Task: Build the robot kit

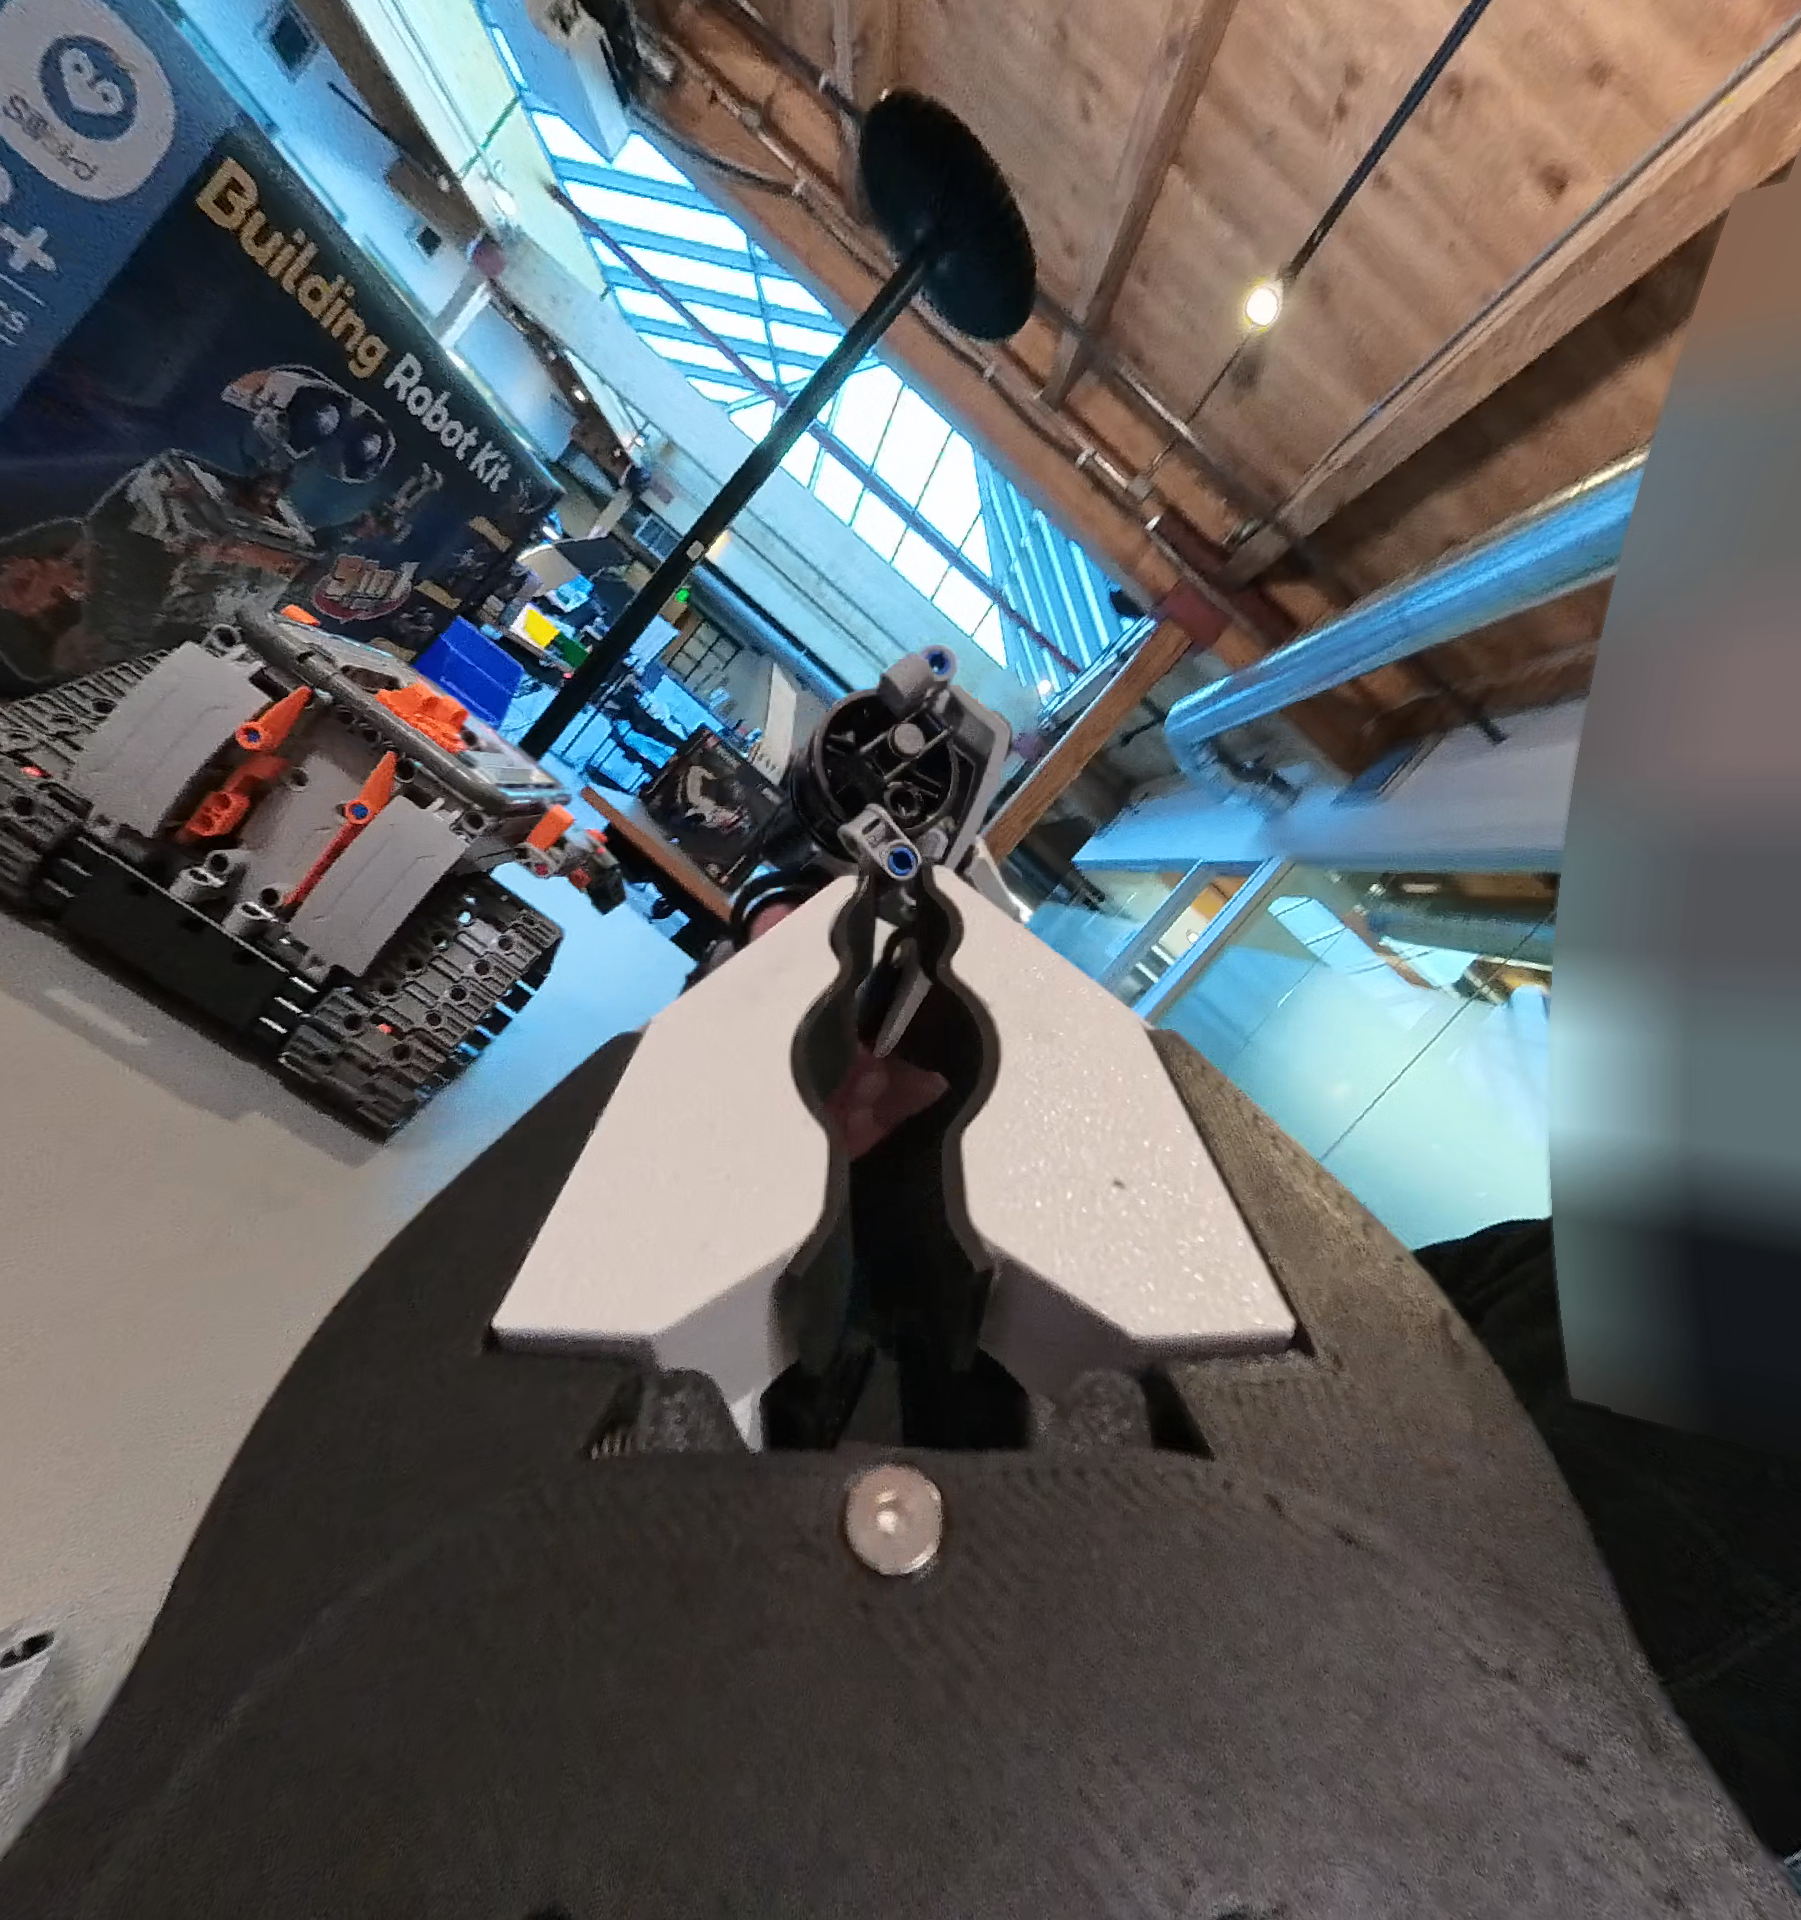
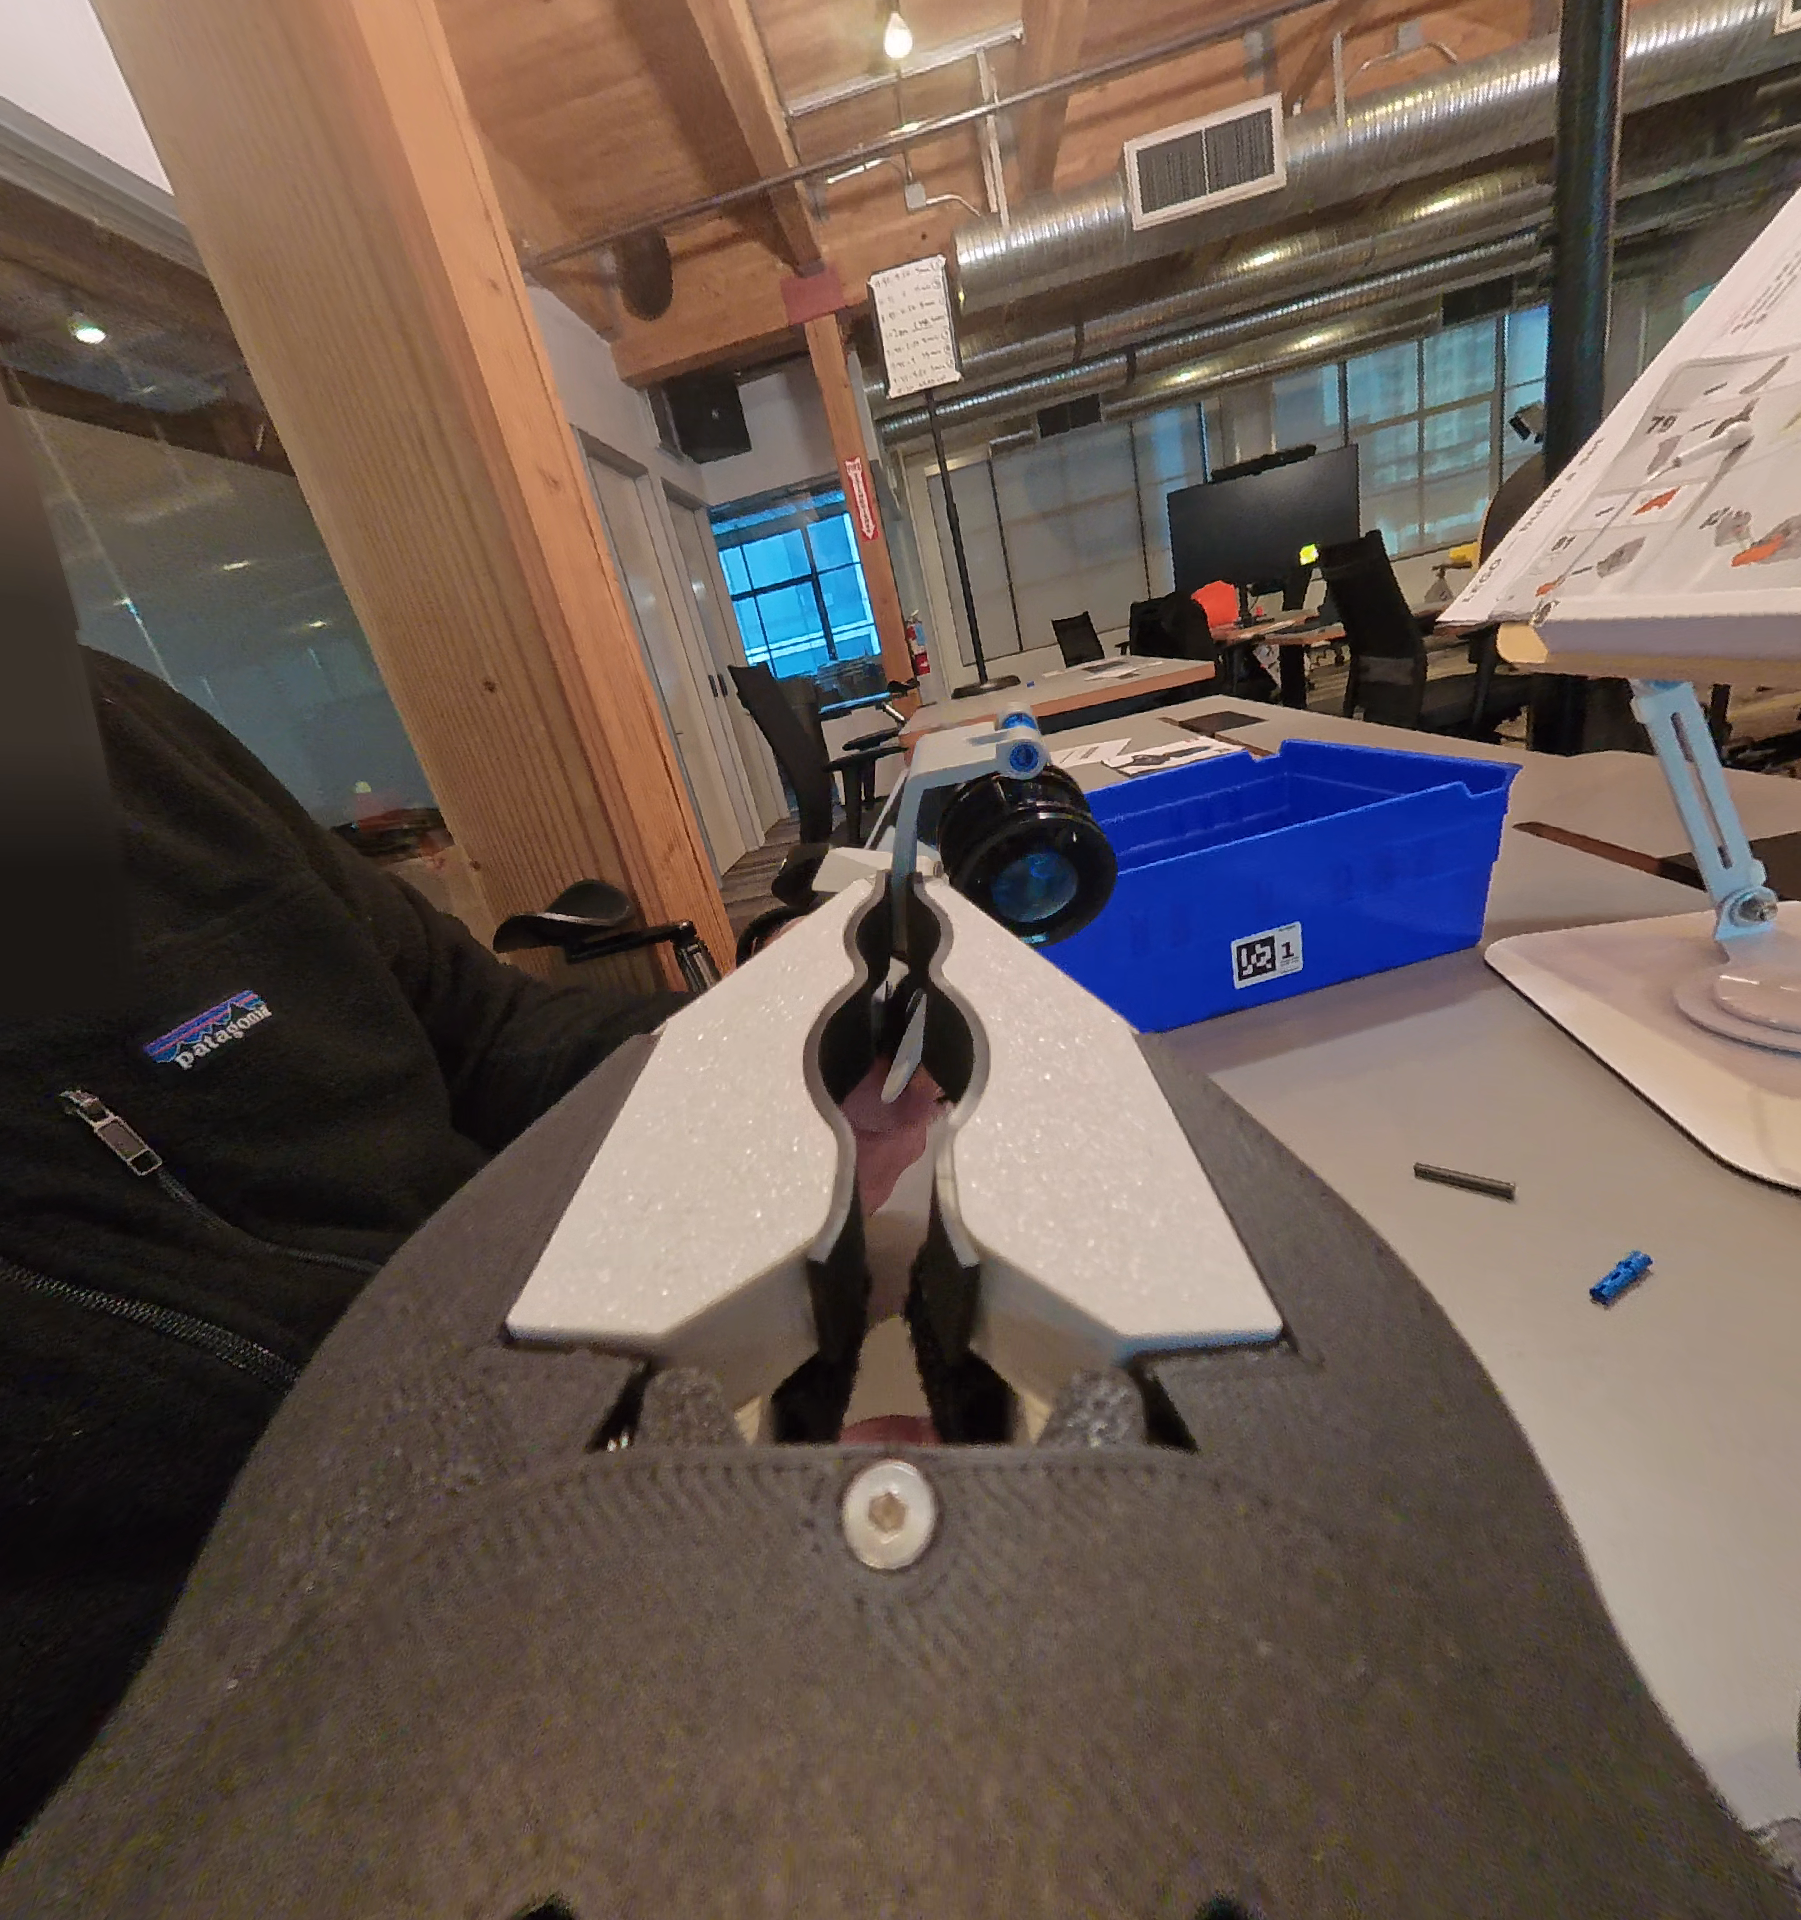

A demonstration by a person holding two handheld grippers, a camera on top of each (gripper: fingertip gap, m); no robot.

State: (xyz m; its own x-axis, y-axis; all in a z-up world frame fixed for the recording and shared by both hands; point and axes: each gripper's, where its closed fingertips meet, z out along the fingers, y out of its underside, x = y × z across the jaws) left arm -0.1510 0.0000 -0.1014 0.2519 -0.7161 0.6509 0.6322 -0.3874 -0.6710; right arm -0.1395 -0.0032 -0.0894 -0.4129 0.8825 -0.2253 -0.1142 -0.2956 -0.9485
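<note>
My left gripper [image 1: 891,894] is shut on a small brick assembly [image 1: 901,764]: a black round part in a grey frame with blue pins, held up in the air. My right gripper [image 2: 901,899] is shut on what looks like the same assembly [image 2: 1021,847], seen there as a black drum with a blue lens face and a grey arm. A thin grey part runs down between the fingers in both views. A grey, black and orange tracked brick model [image 1: 252,831] stands on the white table [image 1: 96,1195] to the left of the left gripper.
A dark printed kit box [image 1: 200,416] stands behind the tracked model. A blue bin [image 2: 1291,862] sits on the table [image 2: 1498,1403] beyond the right gripper. An open instruction booklet [image 2: 1706,468] rests on a white stand [image 2: 1758,997]. A black axle [image 2: 1463,1181] and a blue pin [image 2: 1620,1276] lie loose. A person in a black fleece [image 2: 200,1143] is at the left. Both grippers' tips are close together, under 4 cm apart.
</note>
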